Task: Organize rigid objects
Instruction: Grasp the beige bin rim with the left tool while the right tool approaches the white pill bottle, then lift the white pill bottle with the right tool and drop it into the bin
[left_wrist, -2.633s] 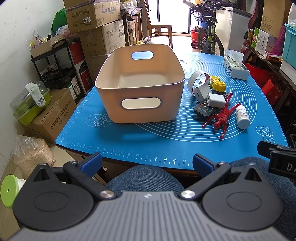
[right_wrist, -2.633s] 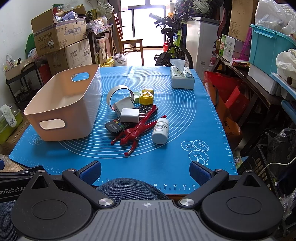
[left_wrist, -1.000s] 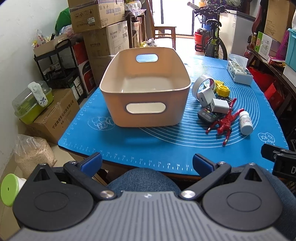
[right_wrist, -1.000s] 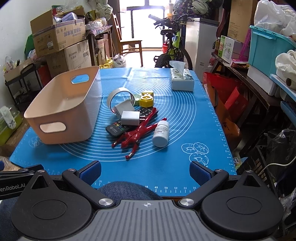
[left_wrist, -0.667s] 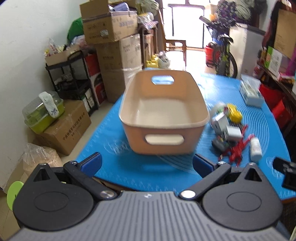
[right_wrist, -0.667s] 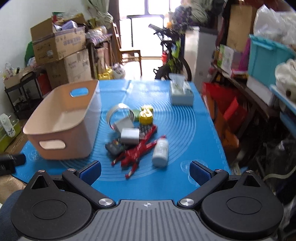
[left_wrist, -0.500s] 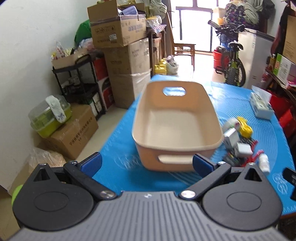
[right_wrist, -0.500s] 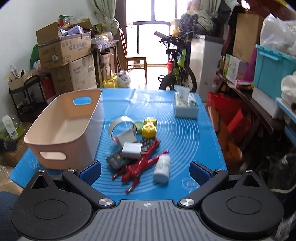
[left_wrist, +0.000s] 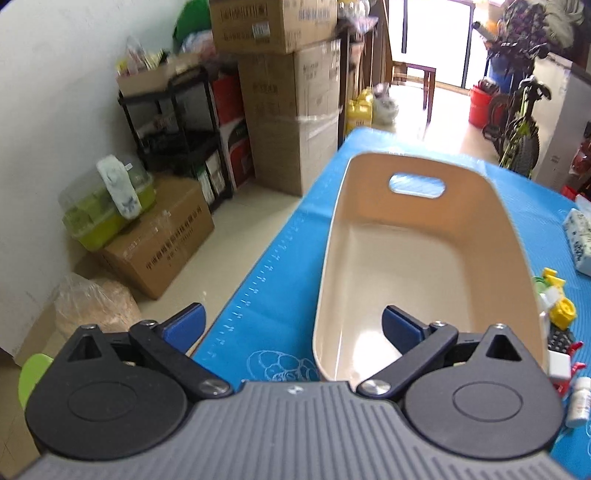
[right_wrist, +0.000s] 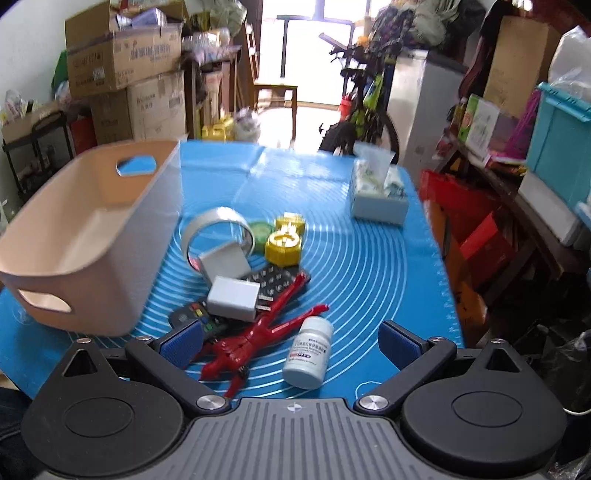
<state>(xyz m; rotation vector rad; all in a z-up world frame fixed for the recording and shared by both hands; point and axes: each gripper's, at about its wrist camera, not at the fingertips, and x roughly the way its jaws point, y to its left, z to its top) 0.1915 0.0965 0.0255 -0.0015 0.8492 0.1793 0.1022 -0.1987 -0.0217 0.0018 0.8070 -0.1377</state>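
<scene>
A beige basket (left_wrist: 424, 254) stands empty on the blue mat (left_wrist: 280, 258); it shows at left in the right wrist view (right_wrist: 74, 236). My left gripper (left_wrist: 293, 326) is open and empty above the basket's near left corner. My right gripper (right_wrist: 293, 341) is open and empty above a pile: red pliers (right_wrist: 258, 332), a white pill bottle (right_wrist: 308, 356), a white charger (right_wrist: 232, 297), a remote (right_wrist: 184, 314), a tape ring (right_wrist: 218, 230), a white block (right_wrist: 225, 264) and yellow caps (right_wrist: 284, 245).
A tissue box (right_wrist: 378, 195) stands at the mat's far right. Cardboard boxes (left_wrist: 280, 96) and a black shelf (left_wrist: 173, 122) line the left wall. A bicycle (right_wrist: 365, 107) and crowded shelves (right_wrist: 517, 147) stand at the back and right.
Both grippers have risen and moved forward over the table. The left one now looks down into the basket; the right one is over the pile of objects. Both stay open.
</scene>
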